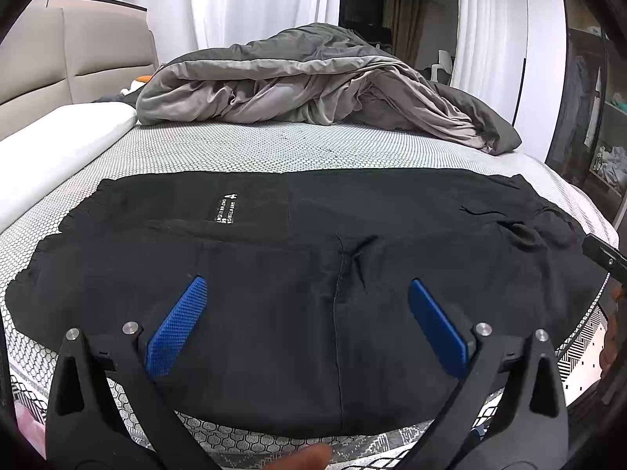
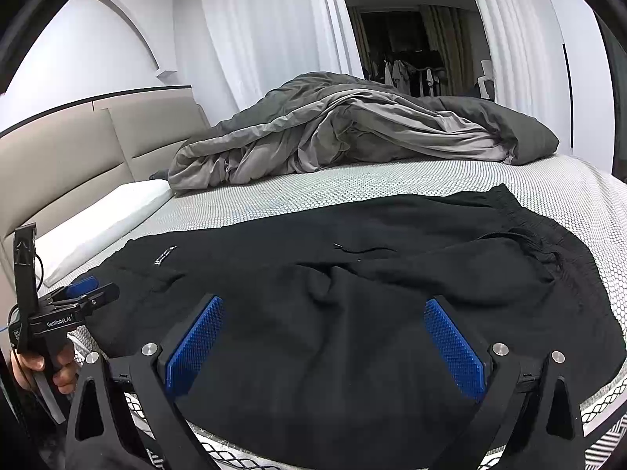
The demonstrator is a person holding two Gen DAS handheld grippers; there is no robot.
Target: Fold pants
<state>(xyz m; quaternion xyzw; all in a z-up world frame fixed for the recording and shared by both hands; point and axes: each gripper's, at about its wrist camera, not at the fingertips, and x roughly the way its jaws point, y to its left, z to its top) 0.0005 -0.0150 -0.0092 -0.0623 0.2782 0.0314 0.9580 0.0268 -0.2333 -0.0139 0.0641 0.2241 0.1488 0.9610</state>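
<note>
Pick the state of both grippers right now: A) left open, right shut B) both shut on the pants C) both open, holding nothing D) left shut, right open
C: the left gripper and the right gripper both show blue pads spread wide over the pants, with no cloth pinched.

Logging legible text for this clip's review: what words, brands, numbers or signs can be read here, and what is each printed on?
"GenRobot.AI": white lettering on the black body of the left tongs, seen from the right wrist view.
"4": large white digit heading the small white printed label on the black fabric pants.
Remaining lines of that label: too small and blurred to read in either view.
No text shows on the right tongs.
</note>
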